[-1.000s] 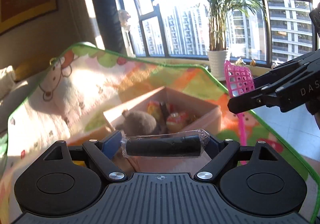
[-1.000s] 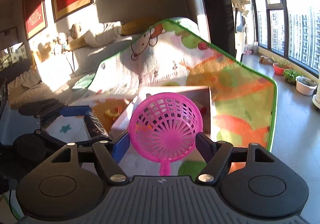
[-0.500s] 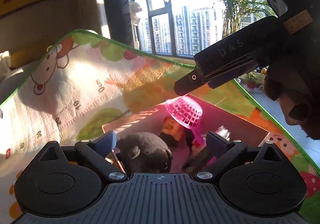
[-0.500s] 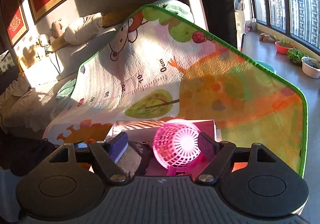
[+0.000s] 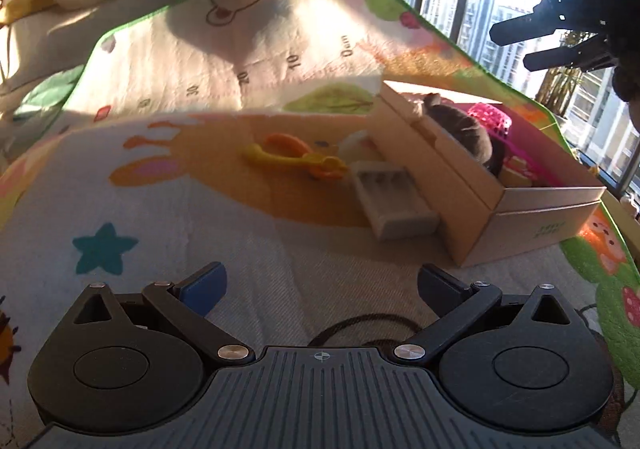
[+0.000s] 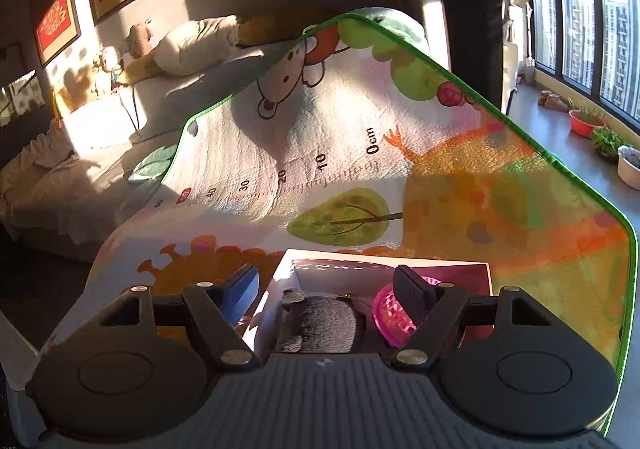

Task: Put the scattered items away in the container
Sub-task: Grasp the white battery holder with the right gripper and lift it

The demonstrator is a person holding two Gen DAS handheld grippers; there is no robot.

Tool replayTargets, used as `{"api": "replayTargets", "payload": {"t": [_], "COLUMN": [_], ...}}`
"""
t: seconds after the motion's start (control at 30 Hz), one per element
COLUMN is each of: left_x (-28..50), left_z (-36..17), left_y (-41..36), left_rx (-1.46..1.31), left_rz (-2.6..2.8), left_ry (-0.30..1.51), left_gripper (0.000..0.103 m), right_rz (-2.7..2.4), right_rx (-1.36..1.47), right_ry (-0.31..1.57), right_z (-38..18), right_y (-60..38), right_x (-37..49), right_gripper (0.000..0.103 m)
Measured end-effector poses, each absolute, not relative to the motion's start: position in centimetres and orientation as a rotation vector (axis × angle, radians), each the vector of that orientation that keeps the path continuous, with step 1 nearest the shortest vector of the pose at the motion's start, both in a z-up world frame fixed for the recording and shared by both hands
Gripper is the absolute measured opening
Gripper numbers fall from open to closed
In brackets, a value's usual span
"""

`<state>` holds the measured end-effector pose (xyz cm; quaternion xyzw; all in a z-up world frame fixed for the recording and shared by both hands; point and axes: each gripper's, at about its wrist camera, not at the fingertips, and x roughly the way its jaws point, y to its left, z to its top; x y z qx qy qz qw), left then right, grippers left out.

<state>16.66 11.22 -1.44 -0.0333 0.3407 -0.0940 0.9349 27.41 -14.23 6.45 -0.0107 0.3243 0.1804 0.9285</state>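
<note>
Lower centre of the left wrist frame, your left gripper [image 5: 320, 285] is spread wide and opening, nothing between the pads, only play mat [image 5: 168, 185] beneath. It points toward the loose items, which I read as lining up the next pickup: the yellow-orange tongs [image 5: 296, 157] and the beige slotted tray [image 5: 394, 205] lie on the mat just beside the cardboard box [image 5: 532, 217], the tray touching or nearly touching its long wall (can't tell which). A pale rounded thing behind the tray is half hidden; can't identify it.

Your right gripper [image 6: 326, 289] hangs above the box [image 6: 280, 273] with jaws closing and nothing gripped. The pink strainer [image 6: 390, 313] sits in the box below, partly behind the right finger, apart from the pads as far as I can judge. Grey plush toy [image 6: 320, 323] lies next to it, so the box is already partly filled.

Hard to read: the box's near end in the right view is cut off by the gripper body. In the left view, glare washes out the box's far interior, and the small yellowish items under the plush are too blurred to name.
</note>
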Motion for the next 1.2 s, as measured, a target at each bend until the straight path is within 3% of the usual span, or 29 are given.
{"api": "replayTargets", "payload": {"t": [0.03, 0.1, 0.17, 0.5, 0.77, 1.0, 1.03, 1.1, 1.2], "left_x": [16.4, 15.9, 15.6, 15.3, 14.7, 14.1, 14.0, 13.9, 13.9], "left_z": [-1.5, -1.5, -1.4, -1.6, -1.6, -1.6, -1.6, -1.6, -1.6], "left_y": [11.6, 12.2, 12.4, 12.4, 11.8, 10.9, 10.9, 10.9, 11.2], "left_rx": [-0.075, -0.098, -0.117, -0.148, -0.077, -0.011, -0.009, -0.010, -0.026], "left_rz": [-0.188, -0.197, -0.209, -0.231, -0.246, -0.247, -0.248, -0.250, -0.255], "left_ry": [0.693, 0.679, 0.662, 0.649, 0.680, 0.691, 0.691, 0.691, 0.689], "left_gripper": [0.103, 0.103, 0.103, 0.103, 0.103, 0.103, 0.103, 0.103, 0.103], "right_rz": [0.394, 0.444, 0.487, 0.325, 0.300, 0.567, 0.571, 0.514, 0.433], "right_rx": [-0.064, -0.122, -0.169, -0.515, -0.593, -0.477, -0.467, -0.443, -0.433], "right_ry": [0.680, 0.727, 0.797, 0.992, 1.067, 1.189, 1.140, 1.045, 0.973], "right_z": [6.3, 5.9, 5.2, -1.4, -3.5, -1.2, -0.5, 0.1, -0.5], "right_y": [-12.5, -9.5, -6.4, 2.7, 3.5, 3.5, 3.6, 3.7, 4.0], "right_x": [27.4, 27.6, 28.2, 32.8, 33.4, 28.4, 28.4, 29.3, 32.0], "right_gripper": [0.056, 0.030, 0.019, 0.017, 0.017, 0.021, 0.023, 0.044, 0.059]}}
